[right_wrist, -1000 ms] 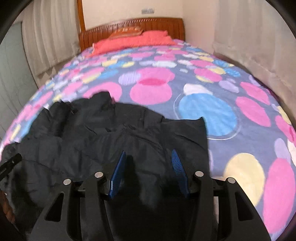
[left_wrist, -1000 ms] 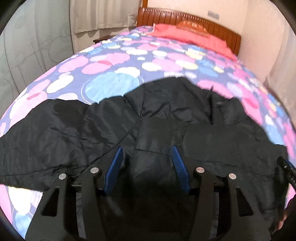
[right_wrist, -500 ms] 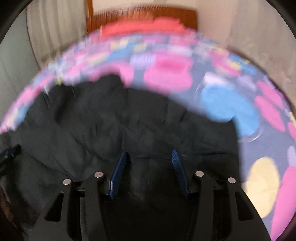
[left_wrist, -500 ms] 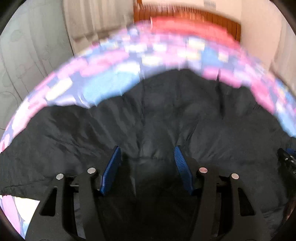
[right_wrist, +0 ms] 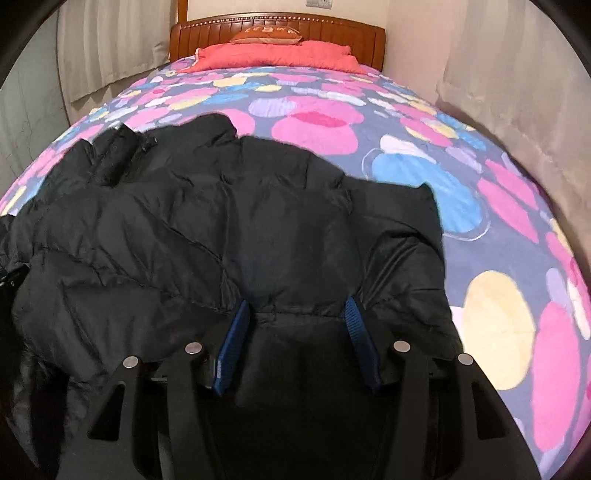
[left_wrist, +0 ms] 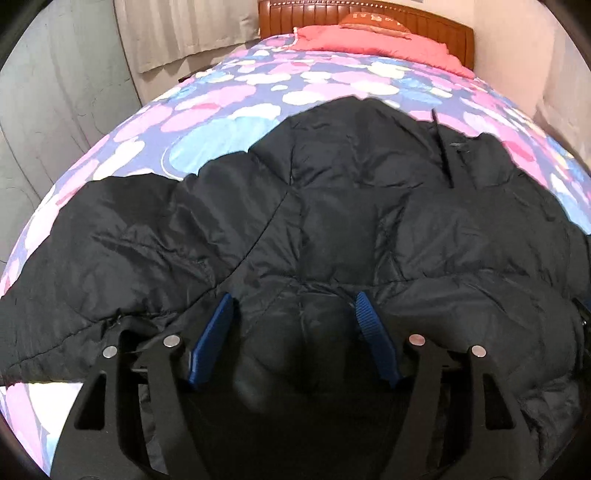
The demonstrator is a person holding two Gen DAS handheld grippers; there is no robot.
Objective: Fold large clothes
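A large black quilted jacket (left_wrist: pixel 332 206) lies spread across the near part of the bed; it also fills the right wrist view (right_wrist: pixel 229 236). My left gripper (left_wrist: pixel 293 306) is open, its blue pads set on either side of a puffed fold at the jacket's near edge. My right gripper (right_wrist: pixel 297 306) is open too, its pads straddling the jacket's near hem. One sleeve reaches left in the left wrist view (left_wrist: pixel 92 243). A sleeve or side panel ends at the right in the right wrist view (right_wrist: pixel 417 229).
The bed has a spotted pink, blue and yellow cover (right_wrist: pixel 369 125). A red pillow (right_wrist: pixel 273 55) and a wooden headboard (right_wrist: pixel 277 27) are at the far end. Curtains (right_wrist: pixel 517 110) and walls close in both sides.
Both grippers have dropped and moved forward onto the jacket's near edge. The jacket now fills more of each view, with cloth bulging between the open pads.
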